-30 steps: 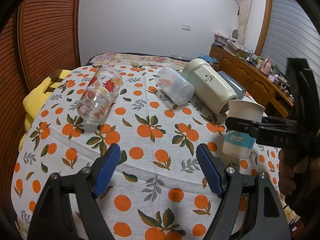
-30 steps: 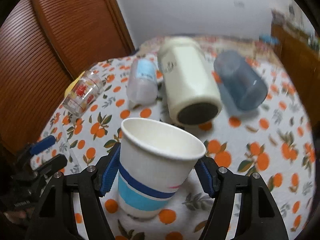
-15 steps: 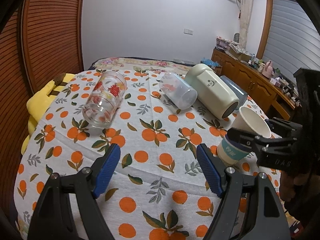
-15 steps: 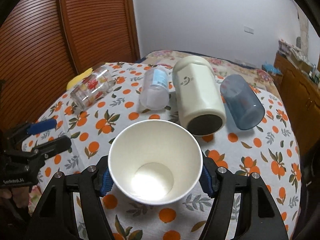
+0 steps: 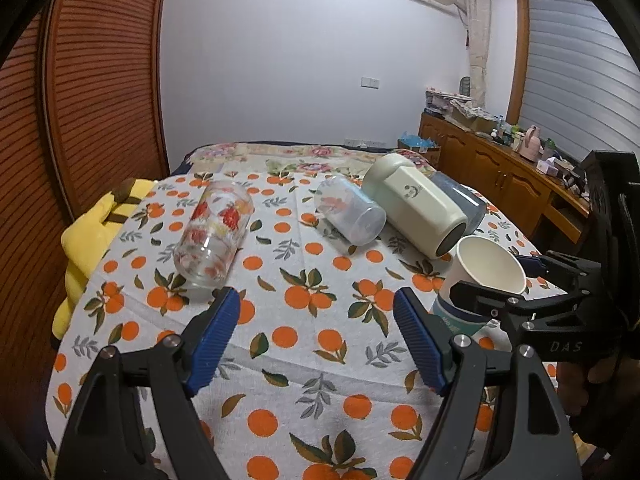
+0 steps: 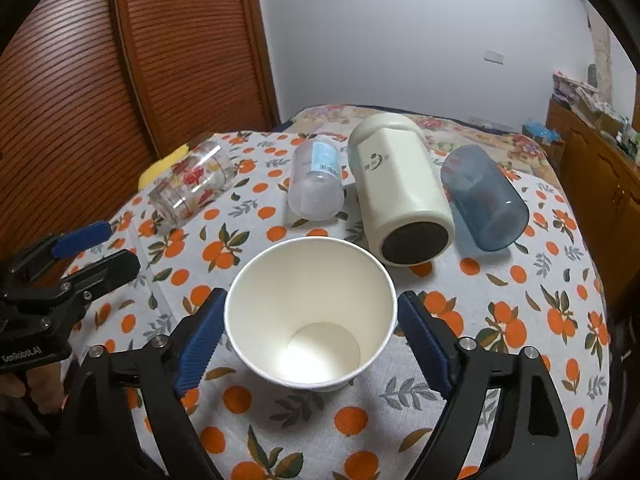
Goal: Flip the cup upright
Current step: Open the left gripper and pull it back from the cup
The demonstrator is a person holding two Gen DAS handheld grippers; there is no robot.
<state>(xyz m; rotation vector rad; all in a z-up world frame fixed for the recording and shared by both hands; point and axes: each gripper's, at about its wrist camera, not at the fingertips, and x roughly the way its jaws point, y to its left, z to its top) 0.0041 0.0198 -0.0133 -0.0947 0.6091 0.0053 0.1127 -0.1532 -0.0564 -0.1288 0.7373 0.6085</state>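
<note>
A white paper cup with a blue band stands mouth-up on the orange-print tablecloth; it also shows in the left wrist view. My right gripper has its blue pads on either side of the cup, with small gaps showing at the rim. It shows at the right of the left wrist view. My left gripper is open and empty above the cloth, to the left of the cup; it shows in the right wrist view.
Several cups lie on their sides behind: a printed glass, a clear plastic cup, a cream tumbler and a blue-grey cup. A yellow cloth hangs at the left edge. A wooden cabinet stands at the right.
The paper cup went from standing to tilted and now stands lower and steadier between the right pads. Both cameras have risen and pulled back slightly. The left gripper stays open.
</note>
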